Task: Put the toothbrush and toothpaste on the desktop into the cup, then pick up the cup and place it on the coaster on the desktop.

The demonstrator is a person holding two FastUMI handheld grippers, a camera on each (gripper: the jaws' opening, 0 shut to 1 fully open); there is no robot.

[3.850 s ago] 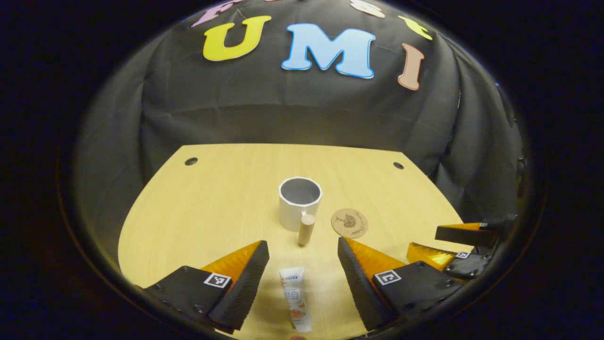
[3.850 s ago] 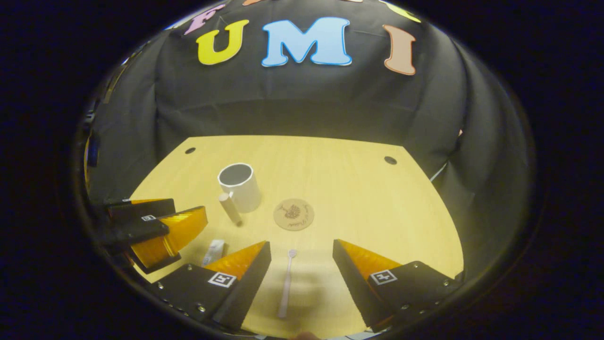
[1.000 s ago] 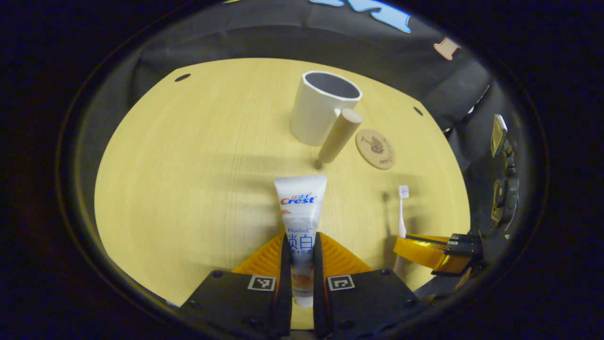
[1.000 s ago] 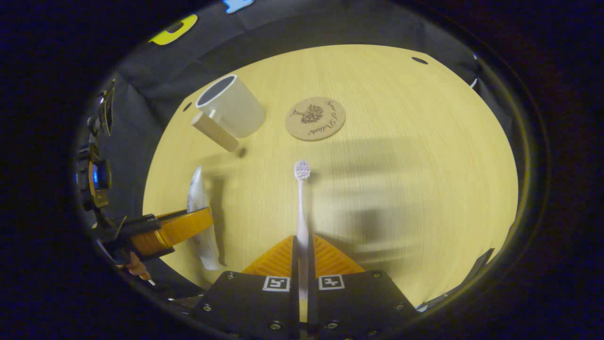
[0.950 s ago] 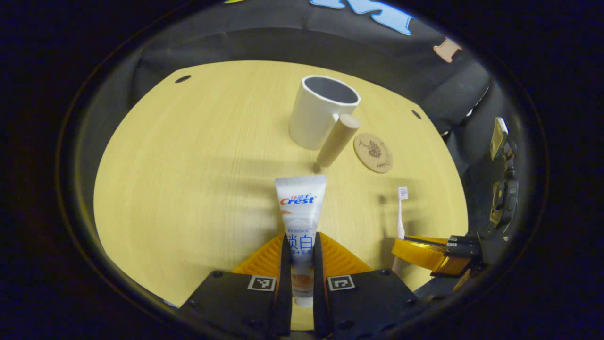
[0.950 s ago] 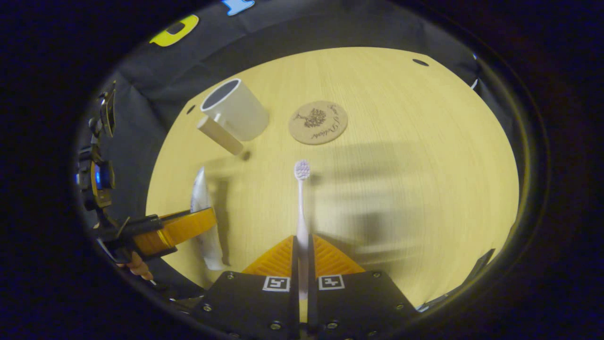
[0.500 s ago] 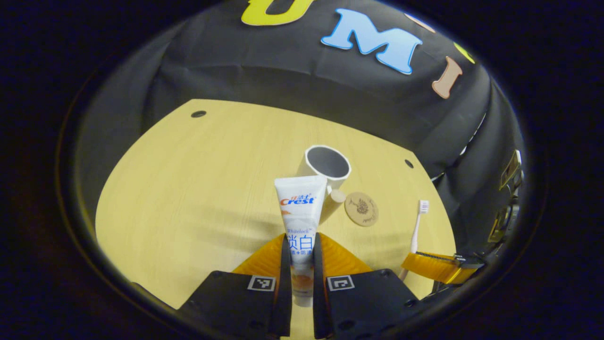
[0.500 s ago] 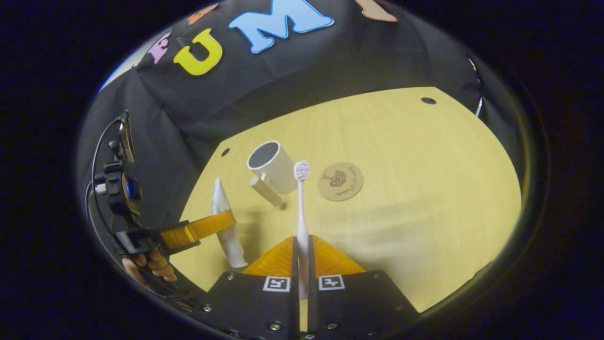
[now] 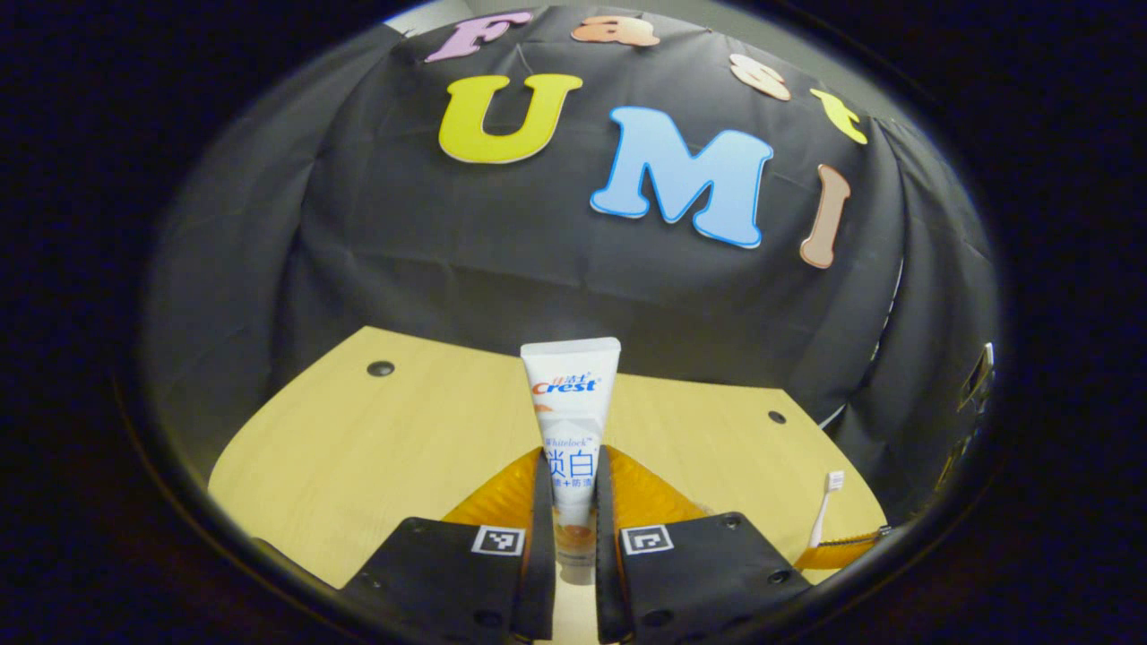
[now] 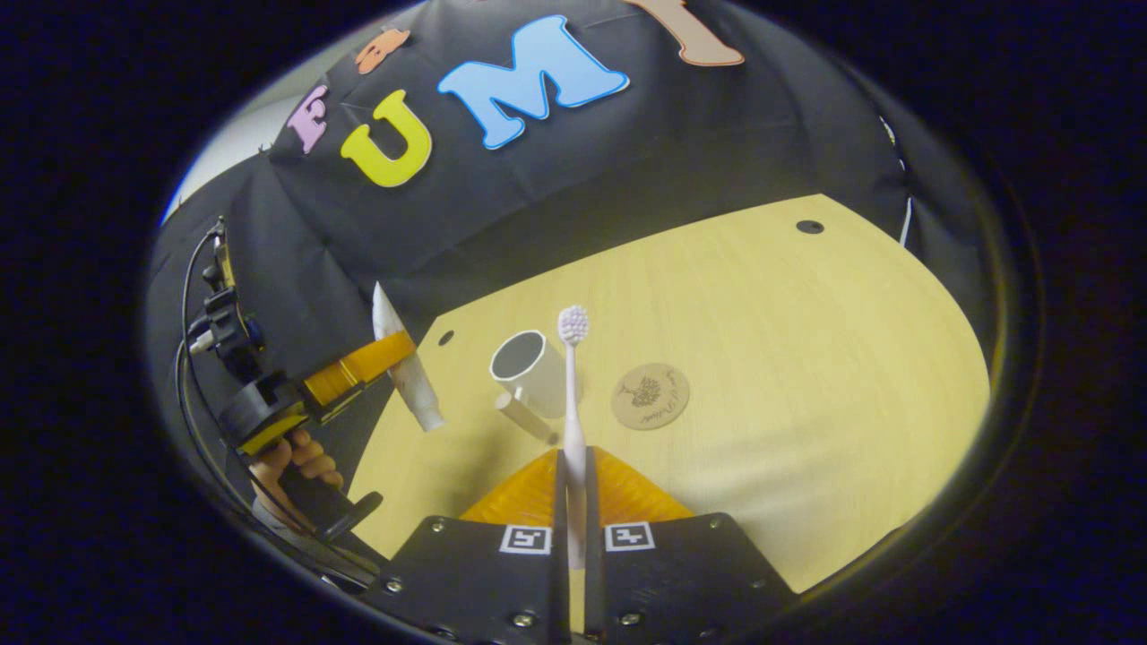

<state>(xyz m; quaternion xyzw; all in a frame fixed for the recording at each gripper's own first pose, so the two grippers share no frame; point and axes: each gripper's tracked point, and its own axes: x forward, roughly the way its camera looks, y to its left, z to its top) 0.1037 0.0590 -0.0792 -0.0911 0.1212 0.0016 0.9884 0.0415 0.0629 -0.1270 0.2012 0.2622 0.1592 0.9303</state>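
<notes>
- Left gripper view: left claw clenched on the toothpaste, both fingers pressed to the tube's lower half, w/ the flat crimped end up and the cap end down between the fingers.
- Tube held upright, lifted clear of the tabletop; its top end crosses the tabletop's far edge against the black cloth.
- Far right, low: the toothbrush stands w/ bristle head up, above an orange finger of the right claw; grip itself too small to tell here.
- Two dark round holes in the tabletop, one far left, one far right.
- Right gripper view: right claw clenched on the toothbrush; both fingers squeeze the lower handle, head pointing up and away.
- Cup stands upright on the tabletop, mouth open, w/ nothing seen inside; its thick cylindrical handle points toward the camera.
- Brush head overlaps the cup's right rim in the frame, but the brush is held above the tabletop, not in the cup.
- Coaster lies flat just right of the cup, apart from it, nothing on it.
- At left, the left claw holds the toothpaste in the air, tube tilted, cap end lowest, left of the cup and not over it.
- A hand grips that gripper's handle, cables running up behind it.
</notes>
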